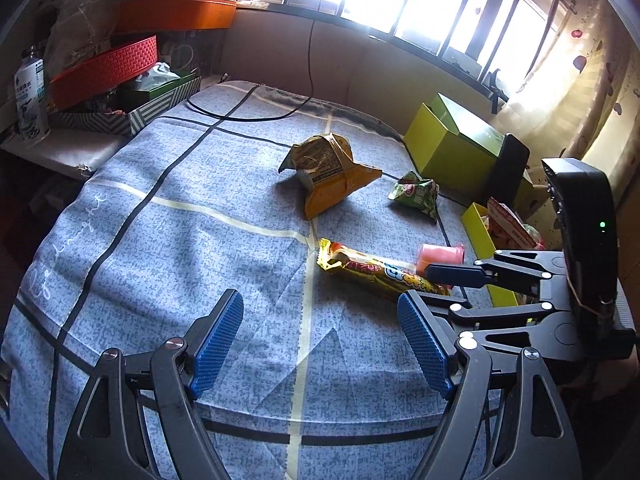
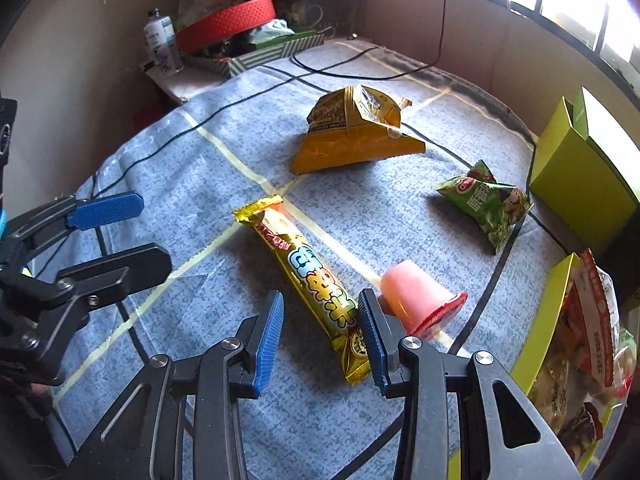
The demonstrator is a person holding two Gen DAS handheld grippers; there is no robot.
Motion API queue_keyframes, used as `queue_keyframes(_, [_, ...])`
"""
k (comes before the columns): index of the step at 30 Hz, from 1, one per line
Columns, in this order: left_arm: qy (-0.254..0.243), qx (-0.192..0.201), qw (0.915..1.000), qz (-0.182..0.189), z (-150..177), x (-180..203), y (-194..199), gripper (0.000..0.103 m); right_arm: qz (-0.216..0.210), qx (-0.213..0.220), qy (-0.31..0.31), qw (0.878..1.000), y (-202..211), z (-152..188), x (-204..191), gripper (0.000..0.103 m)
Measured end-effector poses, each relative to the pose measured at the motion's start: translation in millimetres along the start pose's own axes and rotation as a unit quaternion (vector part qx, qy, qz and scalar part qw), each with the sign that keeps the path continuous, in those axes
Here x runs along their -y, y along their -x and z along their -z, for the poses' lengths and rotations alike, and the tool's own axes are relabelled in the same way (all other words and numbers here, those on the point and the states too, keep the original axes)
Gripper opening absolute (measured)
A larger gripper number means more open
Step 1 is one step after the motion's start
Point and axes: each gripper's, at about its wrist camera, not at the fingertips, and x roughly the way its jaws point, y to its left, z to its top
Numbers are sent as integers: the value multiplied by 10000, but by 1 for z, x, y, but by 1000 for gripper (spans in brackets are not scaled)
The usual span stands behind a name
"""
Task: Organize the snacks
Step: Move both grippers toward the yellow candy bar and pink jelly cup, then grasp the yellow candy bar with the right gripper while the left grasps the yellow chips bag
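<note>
My right gripper (image 2: 320,340) part open, holding nothing, jaws either side of gold snack bar (image 2: 308,280) near end. Bar flat on bed (image 2: 180,184), long axis running away up-left. Pink jelly cup (image 2: 416,300) just right, on its side. My left gripper (image 1: 320,348) wide open, empty.

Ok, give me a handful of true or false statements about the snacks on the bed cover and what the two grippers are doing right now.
1. The right gripper is clamped on the pink jelly cup. False: its jaws stand open around the end of the long gold snack bar, and the pink jelly cup lies beside it.
2. The pink jelly cup lies on its side. True.
3. The left gripper holds the green snack packet. False: it is open and empty; the green snack packet lies on the bed cover.
4. The yellow chip bag lies farther from the grippers than the gold bar. True.
5. The lime-green box at the right already contains packets. True.
</note>
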Motion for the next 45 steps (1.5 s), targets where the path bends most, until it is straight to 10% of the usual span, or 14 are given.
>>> queue_keyframes(10, [-16,95,9999,58,-4,-1,5,80,-272,-248,100,9993,-12,1,-9,36])
queue_keyframes(15, [-20,112,9999,46,-6,0,6,80,-171,-221,64,9996,-17,-1,-11,20])
queue_keyframes(45, [790,-16,9963,340,-83,4,-70,80,305,1079,-1071,9879,92,40,49,19])
